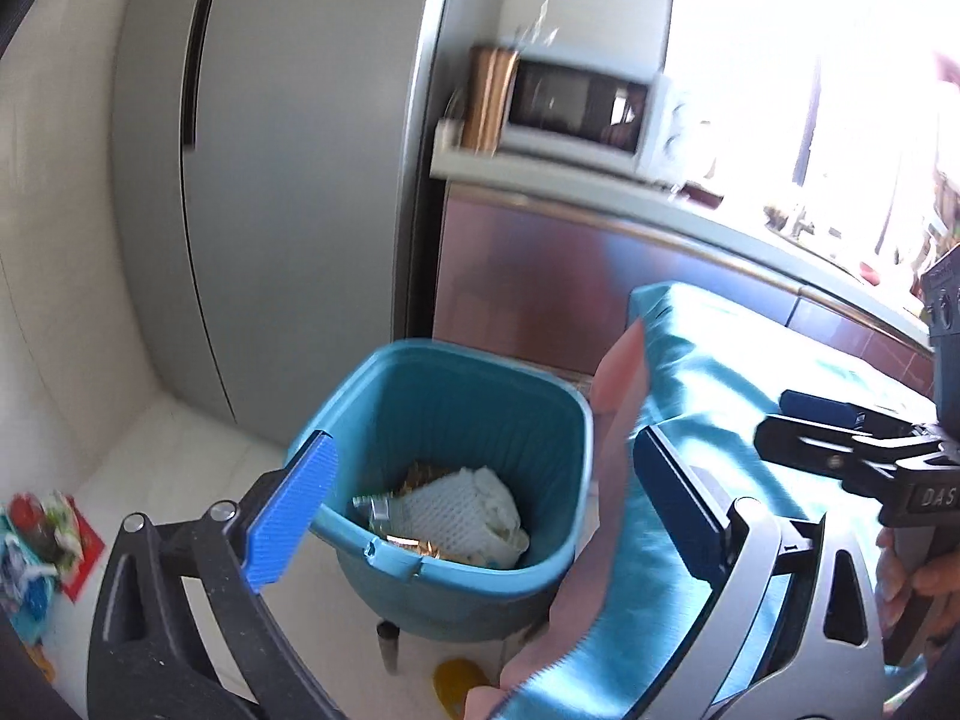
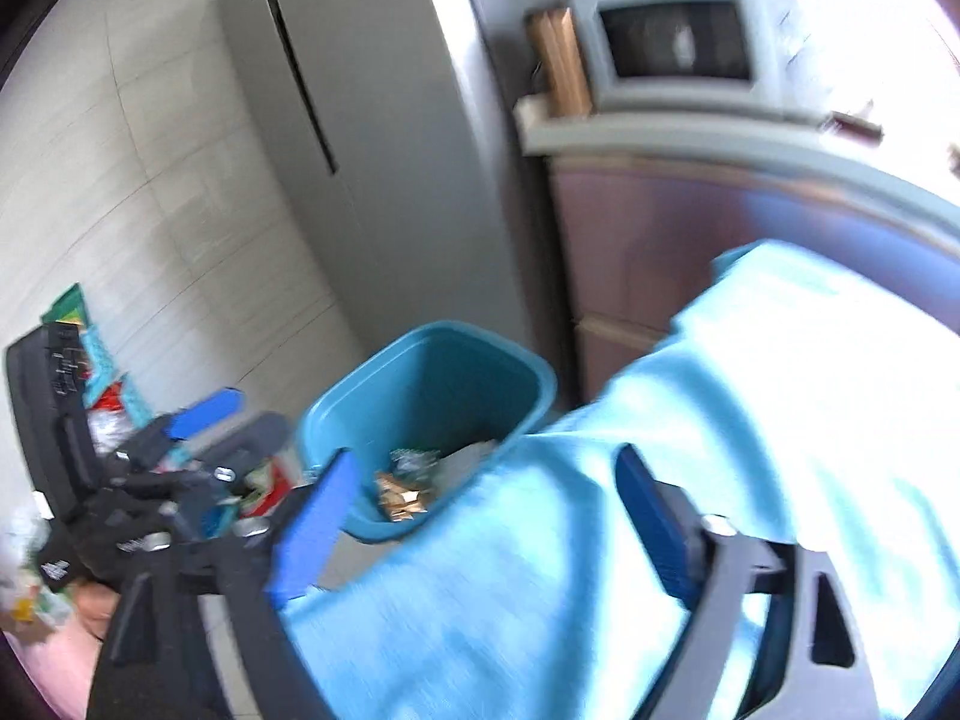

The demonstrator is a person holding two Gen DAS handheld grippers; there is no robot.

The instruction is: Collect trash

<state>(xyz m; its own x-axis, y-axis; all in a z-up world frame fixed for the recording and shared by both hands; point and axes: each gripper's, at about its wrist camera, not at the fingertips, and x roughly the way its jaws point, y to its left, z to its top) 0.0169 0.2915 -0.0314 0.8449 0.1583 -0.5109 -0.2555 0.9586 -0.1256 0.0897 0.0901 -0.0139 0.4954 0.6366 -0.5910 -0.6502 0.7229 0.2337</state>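
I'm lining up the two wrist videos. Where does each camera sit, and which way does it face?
Left wrist: on the left gripper, angled down at the blue bin; open jaws, the right gripper and a hand show.
Right wrist: on the right gripper, angled down over the light blue cloth; open jaws and the left gripper show.
Shared: bin, cloth, fridge, microwave.

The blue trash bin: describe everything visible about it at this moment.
The blue trash bin is an open-topped, rounded-square plastic tub with a rolled rim, no lid showing. It stands upright on the pale tiled floor beside the grey fridge. Inside lie a white foam net sleeve, gold-coloured wrappers and something silvery. In both views a light blue cloth overlaps its right rim; whether they touch cannot be told. Neither gripper touches it.
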